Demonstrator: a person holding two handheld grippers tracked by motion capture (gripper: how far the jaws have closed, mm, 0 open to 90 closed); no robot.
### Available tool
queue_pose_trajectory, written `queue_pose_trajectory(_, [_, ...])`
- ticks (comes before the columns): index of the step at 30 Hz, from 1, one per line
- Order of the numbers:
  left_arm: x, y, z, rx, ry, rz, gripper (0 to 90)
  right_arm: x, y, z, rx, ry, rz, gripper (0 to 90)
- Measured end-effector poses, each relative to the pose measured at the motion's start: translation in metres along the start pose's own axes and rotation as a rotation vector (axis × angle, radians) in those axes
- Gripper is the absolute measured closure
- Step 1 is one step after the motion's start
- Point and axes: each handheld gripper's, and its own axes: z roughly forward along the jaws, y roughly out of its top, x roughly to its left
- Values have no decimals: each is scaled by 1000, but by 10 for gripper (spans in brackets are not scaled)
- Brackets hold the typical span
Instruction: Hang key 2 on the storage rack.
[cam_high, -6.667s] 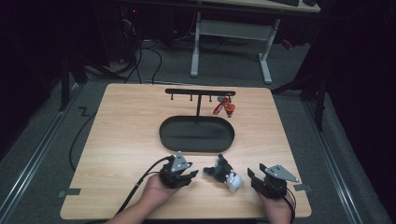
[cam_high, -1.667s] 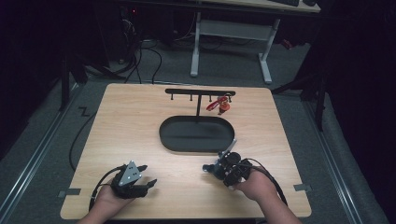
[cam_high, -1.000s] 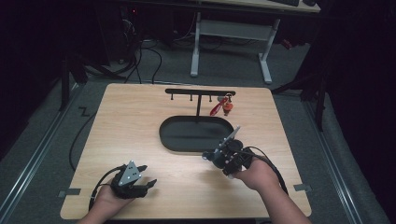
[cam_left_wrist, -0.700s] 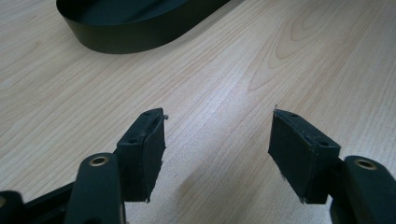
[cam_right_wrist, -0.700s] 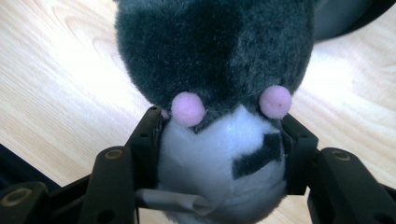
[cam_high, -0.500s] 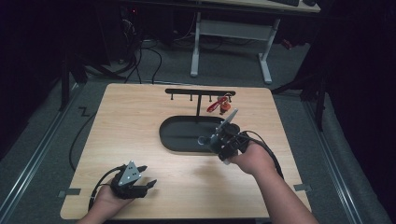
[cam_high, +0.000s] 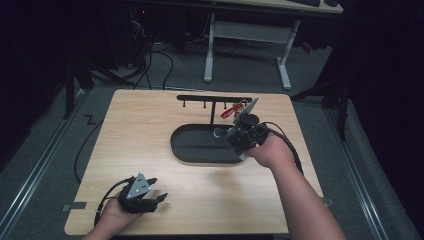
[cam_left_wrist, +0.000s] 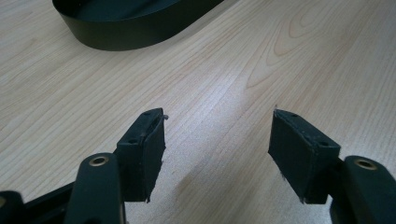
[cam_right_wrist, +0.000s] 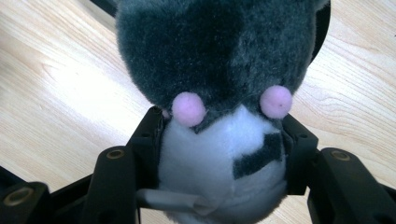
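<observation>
Grey-and-white plush fur is what the right gripper (cam_high: 235, 137) carries in the high view: a small soft toy animal (cam_high: 222, 134) clenched between its jaws, held over the right end of the long black oval tray (cam_high: 192, 152), with the toy's head sticking out toward nine o'clock from the hand. From the toy, the tray's open floor lies at about eight o'clock and below, so the right hand is plainly the nearer one to any set-down there; the black T-shaped rack (cam_high: 212, 100) with a red trinket (cam_high: 231, 111) stands at twelve o'clock. The left gripper (cam_high: 150, 199) rests low at the table's near left edge, well apart. In the left gripper view, its jaws stand released with bare pale wooden table (cam_left_wrist: 261, 60) between them and the tray's wall (cam_left_wrist: 126, 35) at eleven o'clock. In the right gripper view, both pads (cam_right_wrist: 152, 140) press the toy's white belly (cam_right_wrist: 219, 163), its long axis running straight out along the jaws toward twelve o'clock, dark head and pink cheeks farthest out.
</observation>
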Motion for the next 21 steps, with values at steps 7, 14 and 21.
queue_pose_trajectory(7, [-2, -1, 2, 13, -5, 10, 362, -5, 11, -6, 10, 36, 38, 467])
queue_pose_trajectory(14, [0, -1, 2, 12, -5, 4, 362, -14, 18, -11, 32, 62, 102, 469])
queue_pose_trajectory(21, [-2, -1, 2, 14, -12, 7, 362, -13, 25, -20, 26, 24, 97, 467])
